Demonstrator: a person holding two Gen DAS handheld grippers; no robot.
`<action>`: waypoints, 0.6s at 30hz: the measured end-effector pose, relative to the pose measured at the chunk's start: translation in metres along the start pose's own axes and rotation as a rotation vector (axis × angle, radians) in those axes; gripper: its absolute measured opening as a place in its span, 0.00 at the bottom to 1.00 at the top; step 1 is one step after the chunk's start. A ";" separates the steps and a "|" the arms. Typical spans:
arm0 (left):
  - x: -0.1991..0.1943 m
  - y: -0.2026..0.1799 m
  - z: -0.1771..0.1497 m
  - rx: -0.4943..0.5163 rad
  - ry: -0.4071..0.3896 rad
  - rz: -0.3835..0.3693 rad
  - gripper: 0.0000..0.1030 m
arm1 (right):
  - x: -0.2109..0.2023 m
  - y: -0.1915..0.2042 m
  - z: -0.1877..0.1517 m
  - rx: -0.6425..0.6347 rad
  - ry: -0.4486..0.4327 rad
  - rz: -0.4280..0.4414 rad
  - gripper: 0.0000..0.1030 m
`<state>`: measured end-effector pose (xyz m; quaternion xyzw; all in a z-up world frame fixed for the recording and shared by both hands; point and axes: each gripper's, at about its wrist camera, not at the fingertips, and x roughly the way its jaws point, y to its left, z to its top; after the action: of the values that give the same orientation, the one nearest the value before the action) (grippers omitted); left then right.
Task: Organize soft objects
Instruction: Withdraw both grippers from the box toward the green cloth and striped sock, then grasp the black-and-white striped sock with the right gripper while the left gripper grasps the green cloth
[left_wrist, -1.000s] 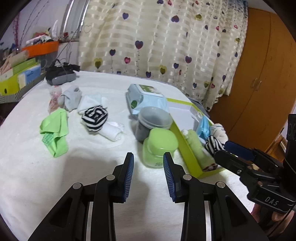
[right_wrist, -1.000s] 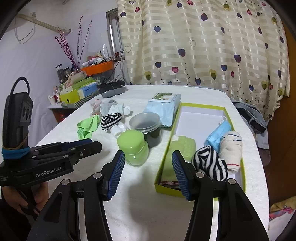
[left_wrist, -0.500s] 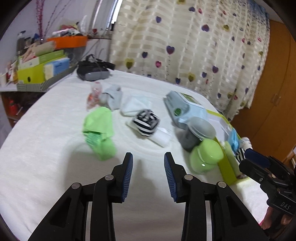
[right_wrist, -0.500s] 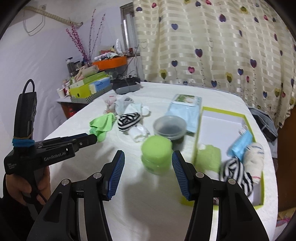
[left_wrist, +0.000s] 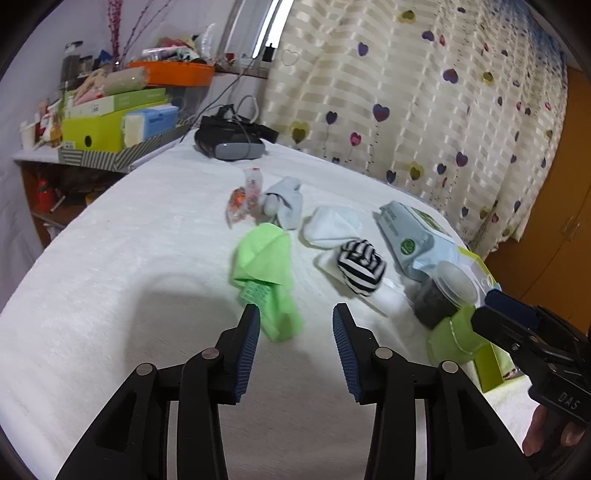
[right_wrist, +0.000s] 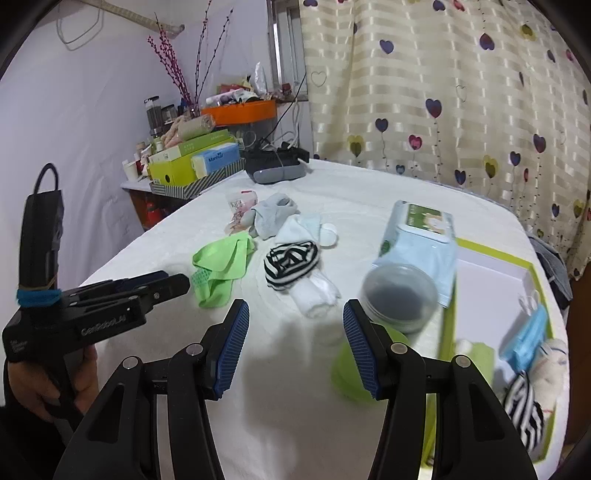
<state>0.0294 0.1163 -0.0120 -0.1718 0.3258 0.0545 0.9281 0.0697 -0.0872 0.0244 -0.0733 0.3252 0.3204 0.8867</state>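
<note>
Nearest, the left gripper (left_wrist: 296, 325) stands wide with nothing between its blue pads, its jaws having just been opening, and it hangs over the white-covered desk (left_wrist: 110, 295) right in front of the crumpled green cloth (left_wrist: 267, 280). Likewise the right gripper (right_wrist: 295, 332) is wide and empty, poised above the desk with a rolled white sock (right_wrist: 316, 293) just beyond its tips and a green-lidded jar (right_wrist: 354, 365) partly hidden behind its right finger. Beside that jar stands a dark jar with a clear lid (right_wrist: 400, 297). Farther on lies a black-and-white striped sock (right_wrist: 291, 260), touching the white sock, then a white sock pair (right_wrist: 310, 229) and a grey sock (right_wrist: 269, 214), with a small pink packet (right_wrist: 242, 203) next to it. To the right a wet-wipes pack (right_wrist: 419, 236) leans against a green-edged box (right_wrist: 491, 258), which holds a blue mask (right_wrist: 528, 336), another striped sock (right_wrist: 522, 406) and a cream roll (right_wrist: 552, 365). At the far edge rests a black headset (right_wrist: 277, 166).
</note>
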 end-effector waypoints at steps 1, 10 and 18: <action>0.001 0.003 0.001 -0.005 0.000 -0.001 0.39 | 0.004 0.002 0.003 -0.001 0.005 0.001 0.53; 0.008 0.027 0.010 -0.053 0.000 -0.010 0.39 | 0.048 0.023 0.027 -0.032 0.067 0.006 0.53; 0.014 0.041 0.012 -0.090 0.006 -0.039 0.40 | 0.099 0.025 0.039 0.018 0.172 -0.075 0.53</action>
<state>0.0384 0.1584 -0.0236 -0.2197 0.3224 0.0504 0.9194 0.1325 -0.0028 -0.0048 -0.1045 0.4000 0.2767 0.8675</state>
